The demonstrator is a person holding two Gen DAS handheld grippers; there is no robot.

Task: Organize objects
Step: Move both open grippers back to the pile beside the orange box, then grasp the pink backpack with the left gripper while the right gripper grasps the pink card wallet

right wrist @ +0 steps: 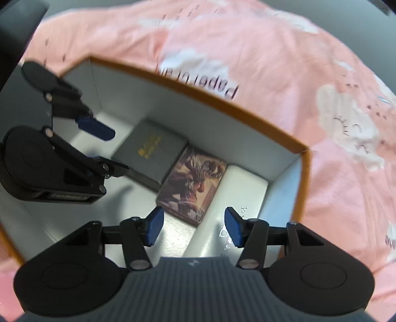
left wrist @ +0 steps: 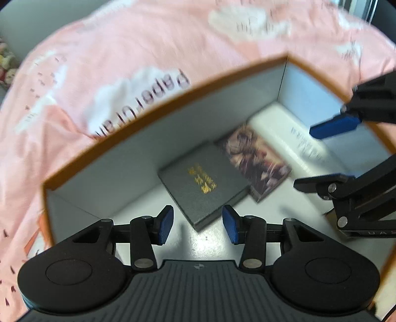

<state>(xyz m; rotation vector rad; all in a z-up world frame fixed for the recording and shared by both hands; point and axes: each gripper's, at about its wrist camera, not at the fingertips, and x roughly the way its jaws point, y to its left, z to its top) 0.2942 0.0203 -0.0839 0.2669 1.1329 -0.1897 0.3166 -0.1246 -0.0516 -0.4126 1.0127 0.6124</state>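
An open cardboard box [left wrist: 138, 153] with an orange rim and white walls lies on a pink sheet. On its floor, side by side, lie a dark grey case with gold lettering [left wrist: 203, 183], a flat picture-printed box [left wrist: 257, 158] and a white box [left wrist: 284, 128]. My left gripper [left wrist: 198, 226] hangs open inside the box, above the grey case's near corner, pads apart and touching nothing. My right gripper [right wrist: 194, 229] is open above the picture-printed box [right wrist: 195, 183] and the white box [right wrist: 237, 188], and holds nothing. Each gripper shows in the other's view: right gripper [left wrist: 324, 156], left gripper [right wrist: 111, 148] by the grey case [right wrist: 151, 151].
The pink sheet with white cloud prints and dark lettering [left wrist: 123, 49] surrounds the box on all visible sides. The box's orange rim [right wrist: 222, 99] stands higher than both grippers' fingertips. A patterned soft object [left wrist: 6, 64] sits at the far left edge. A dark shape [right wrist: 14, 19] fills the top left corner.
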